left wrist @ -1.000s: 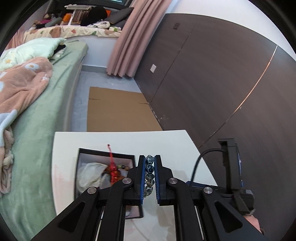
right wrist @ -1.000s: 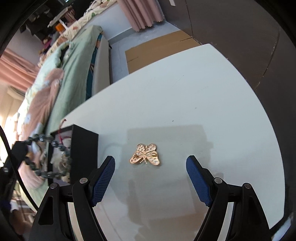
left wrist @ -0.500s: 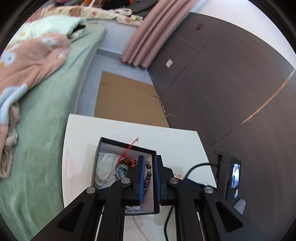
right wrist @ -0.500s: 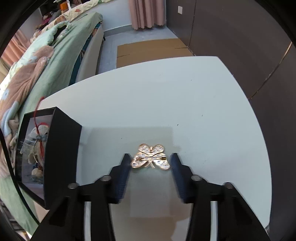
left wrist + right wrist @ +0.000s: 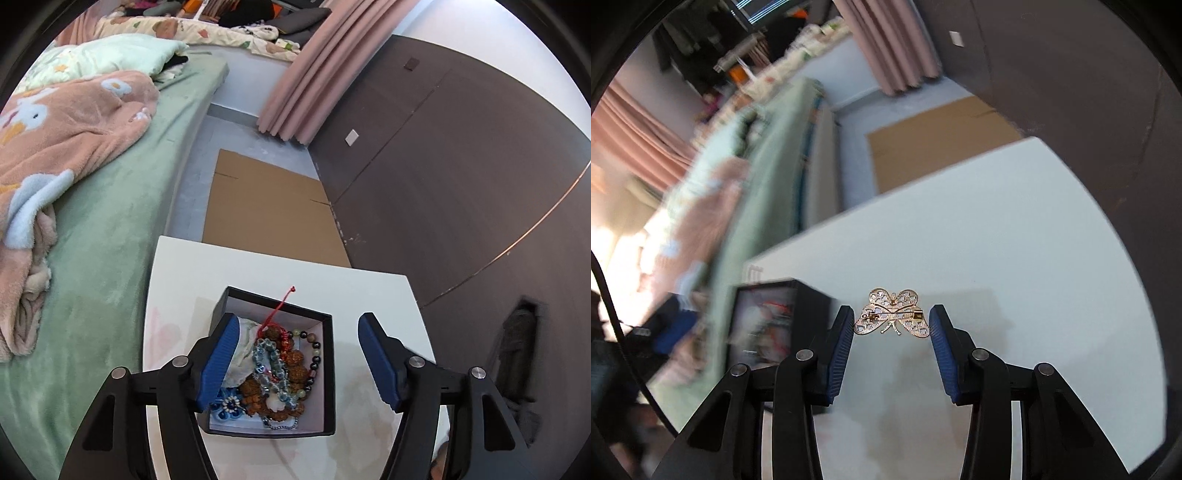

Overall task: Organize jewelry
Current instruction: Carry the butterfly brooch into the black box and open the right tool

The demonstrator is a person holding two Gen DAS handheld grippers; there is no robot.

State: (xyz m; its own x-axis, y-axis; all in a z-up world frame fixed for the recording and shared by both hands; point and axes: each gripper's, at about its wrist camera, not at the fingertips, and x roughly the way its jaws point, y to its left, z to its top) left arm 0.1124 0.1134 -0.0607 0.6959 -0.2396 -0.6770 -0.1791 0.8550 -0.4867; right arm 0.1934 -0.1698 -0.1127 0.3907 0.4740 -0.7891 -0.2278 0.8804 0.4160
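The left gripper (image 5: 295, 354) hangs over an open black jewelry box (image 5: 328, 373); its blue-padded jaws are spreading apart, with nothing pressed between them. Inside the box, directly under the jaws, lies a pale blue glass bead bracelet (image 5: 269, 369) on top of brown seed beads (image 5: 291, 369), a string of dark and green beads (image 5: 314, 358), a red cord (image 5: 277, 310), a blue flower ornament (image 5: 229, 404) and a crumpled white cloth (image 5: 242, 354). The box sits near the left edge of a white table (image 5: 376, 295).

The right gripper (image 5: 892, 321) pinches a gold butterfly brooch (image 5: 892, 314) by its two wing tips. The brooch shows its back, with the pin bar running across, and is lifted off the white table (image 5: 1015, 240), its faint shadow on the surface below. To the left of this gripper stands the black box (image 5: 809, 306), blurred in this view.

Beyond the table's far edge a flattened sheet of cardboard (image 5: 266, 214) lies on the floor. To the left is a bed with a green cover (image 5: 110, 221) and a peach blanket (image 5: 66, 147). Farther back hang pink curtains (image 5: 310, 70), beside a dark brown wall (image 5: 461, 166).
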